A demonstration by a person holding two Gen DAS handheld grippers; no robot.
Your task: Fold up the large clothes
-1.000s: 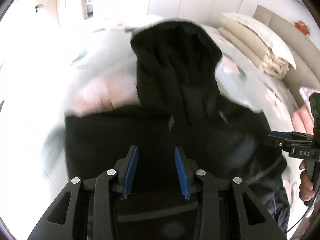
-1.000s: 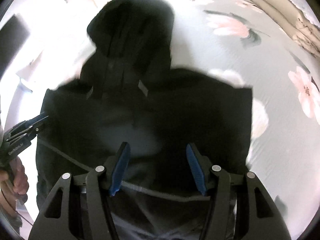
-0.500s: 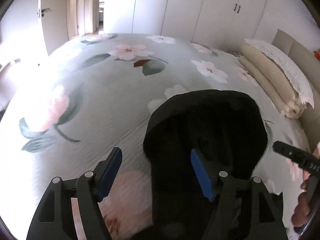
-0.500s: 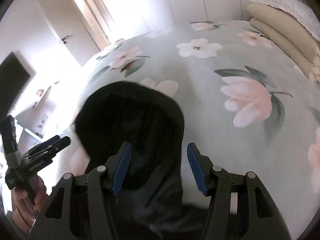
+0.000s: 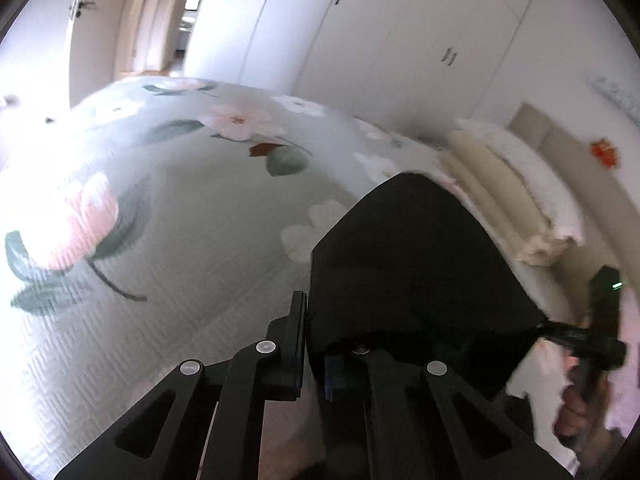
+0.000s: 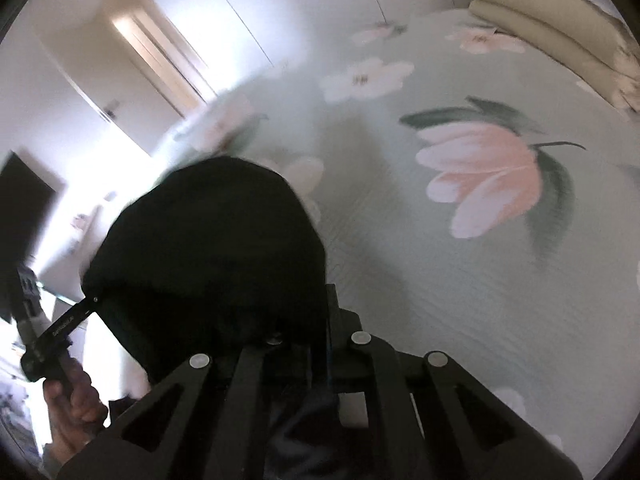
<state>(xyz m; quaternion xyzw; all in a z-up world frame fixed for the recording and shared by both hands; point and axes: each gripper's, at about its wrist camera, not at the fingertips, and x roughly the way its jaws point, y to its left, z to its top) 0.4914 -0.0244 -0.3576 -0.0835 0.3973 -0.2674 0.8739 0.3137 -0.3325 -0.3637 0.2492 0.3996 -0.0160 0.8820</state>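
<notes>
A black hooded garment is held up over the floral bed, stretched between my two grippers. My left gripper is shut on its left edge, with cloth draped over the right finger. In that view the right gripper pinches the garment's other corner. In the right wrist view my right gripper is shut on the black garment, which covers its left finger. The left gripper shows there at the cloth's left corner. The lower garment hangs out of sight.
The bed has a pale green quilt with pink flowers. Beige pillows and a headboard lie at the right. White wardrobes and an open door stand behind the bed.
Both grippers were open over the hood half a second ago. They have shut on the hood's edges and lifted it, drawing it taut between them.
</notes>
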